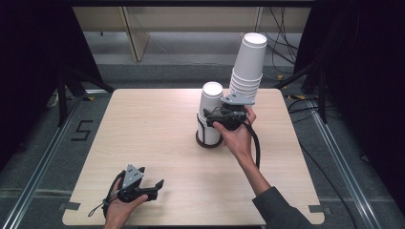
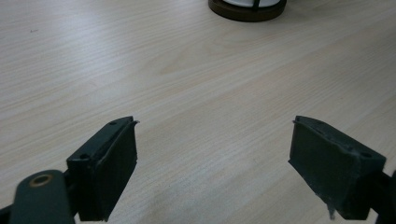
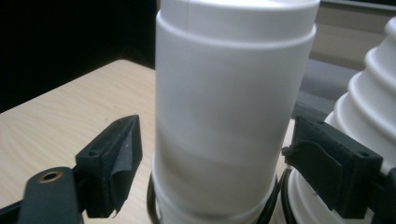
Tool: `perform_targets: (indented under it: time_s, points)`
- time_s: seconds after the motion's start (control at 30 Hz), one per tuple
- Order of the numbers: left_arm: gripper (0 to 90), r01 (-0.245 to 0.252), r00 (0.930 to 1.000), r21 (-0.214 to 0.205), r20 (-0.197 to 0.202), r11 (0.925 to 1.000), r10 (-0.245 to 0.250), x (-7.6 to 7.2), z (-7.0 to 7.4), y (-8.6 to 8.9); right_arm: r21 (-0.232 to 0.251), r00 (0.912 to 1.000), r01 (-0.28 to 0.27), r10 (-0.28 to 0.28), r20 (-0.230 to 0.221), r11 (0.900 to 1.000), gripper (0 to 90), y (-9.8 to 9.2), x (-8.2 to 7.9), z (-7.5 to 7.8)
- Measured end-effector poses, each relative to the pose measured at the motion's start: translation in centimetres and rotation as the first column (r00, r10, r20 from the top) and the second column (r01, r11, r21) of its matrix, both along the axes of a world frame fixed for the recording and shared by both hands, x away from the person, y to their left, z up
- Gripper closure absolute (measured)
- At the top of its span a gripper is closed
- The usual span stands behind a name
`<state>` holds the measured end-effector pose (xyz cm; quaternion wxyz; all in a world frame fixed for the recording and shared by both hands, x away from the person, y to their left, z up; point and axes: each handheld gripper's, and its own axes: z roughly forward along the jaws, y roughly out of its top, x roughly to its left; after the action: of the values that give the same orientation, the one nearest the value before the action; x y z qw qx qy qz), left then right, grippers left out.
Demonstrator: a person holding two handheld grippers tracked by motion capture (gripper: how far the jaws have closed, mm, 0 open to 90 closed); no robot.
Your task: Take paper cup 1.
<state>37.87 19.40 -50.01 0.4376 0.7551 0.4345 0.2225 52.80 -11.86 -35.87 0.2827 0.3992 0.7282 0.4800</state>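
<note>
A pale wooden desk [image 1: 157, 143] is seen from above, with a person's forearms reaching in from the near edge.

The right gripper [image 1: 228, 118] is held level at a short stack of white paper cups [image 1: 210, 110] standing in a dark wire holder [image 1: 208, 138] near the middle of the desk. In the right gripper view the jaws stand open on either side of the stack [image 3: 233, 107], with a visible gap on each side, so nothing is gripped. The placing suggests the hand is lined up either to close on the top cup or has just let it go; which cannot be told.

Just beyond that hand, a taller stack [image 1: 248, 64] of upside-down cups leans slightly. Its foot is hidden behind the gripper and hand, so what it stands on cannot be seen. Its ribbed side [image 3: 369, 116] is cut off at the right edge of the right gripper view.

The left gripper [image 1: 157, 187] rests low at the near left of the desk, well apart from the cups, apparently waiting. Its jaws are open over bare wood, holding nothing. The holder's round base [image 2: 247, 9] is cut off at the top of the left gripper view.
</note>
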Motion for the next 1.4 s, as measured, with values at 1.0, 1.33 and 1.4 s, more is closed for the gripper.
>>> perform_targets:
  time_s: [1.0, 1.33, 1.4]
  points:
    - [14.6, 0.013, 0.9999, 0.022, 0.003, 0.9997, -0.013, 0.0, 0.0, -0.1, 0.076, 0.9967, 0.082, -0.082, -0.005, 0.9938, 18.0, 1.8, 1.5, 2.1]
    - [14.7, 0.013, 0.9999, 0.019, 0.001, 0.9997, -0.013, -0.1, -0.1, -0.2, 0.12, 0.9977, 0.066, -0.067, 0.01, 0.9907, 18.0, 1.5, 1.1, 4.0]
    - [14.7, 0.015, 0.9999, 0.019, 0.001, 0.9997, -0.015, -0.1, -0.1, -0.2, 0.143, 0.9983, 0.041, -0.046, 0.034, 0.9889, 18.0, 1.0, 1.0, 4.9]
